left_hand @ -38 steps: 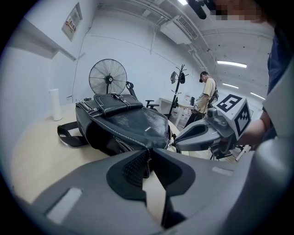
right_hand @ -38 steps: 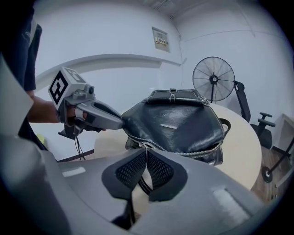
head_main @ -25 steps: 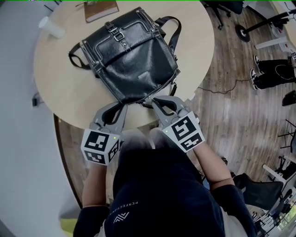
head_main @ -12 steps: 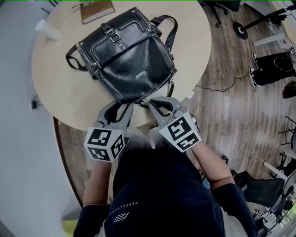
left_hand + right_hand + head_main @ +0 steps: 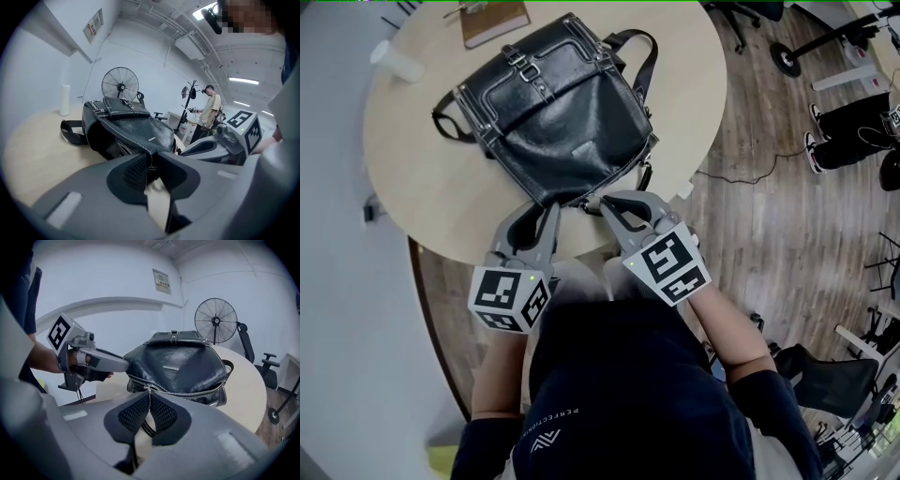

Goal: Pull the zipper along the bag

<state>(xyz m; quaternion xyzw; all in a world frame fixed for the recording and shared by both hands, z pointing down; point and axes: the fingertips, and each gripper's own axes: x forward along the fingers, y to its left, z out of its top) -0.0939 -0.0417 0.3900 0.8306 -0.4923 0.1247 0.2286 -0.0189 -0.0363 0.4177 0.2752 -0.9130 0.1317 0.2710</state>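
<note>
A black leather bag (image 5: 553, 112) lies on the round table (image 5: 422, 187), its zippered side facing me. The zipper (image 5: 187, 392) runs along that near edge. My right gripper (image 5: 598, 202) is shut on the zipper pull (image 5: 149, 391), which hangs down between its pads in the right gripper view. My left gripper (image 5: 551, 210) is at the bag's near corner, just left of the right one. Its jaws are closing with the bag's edge (image 5: 149, 157) between the tips, and a narrow gap still shows between the pads.
A brown notebook (image 5: 492, 17) and a white cup (image 5: 394, 61) sit at the table's far side. The table's near edge is right under both grippers. Office chairs and a seated person's legs (image 5: 853, 141) are on the wooden floor to the right. A standing fan (image 5: 215, 319) is behind the table.
The left gripper's jaws spread wider half a second ago and have narrowed again at the bag's near corner. The right gripper has kept its hold on the pull.
</note>
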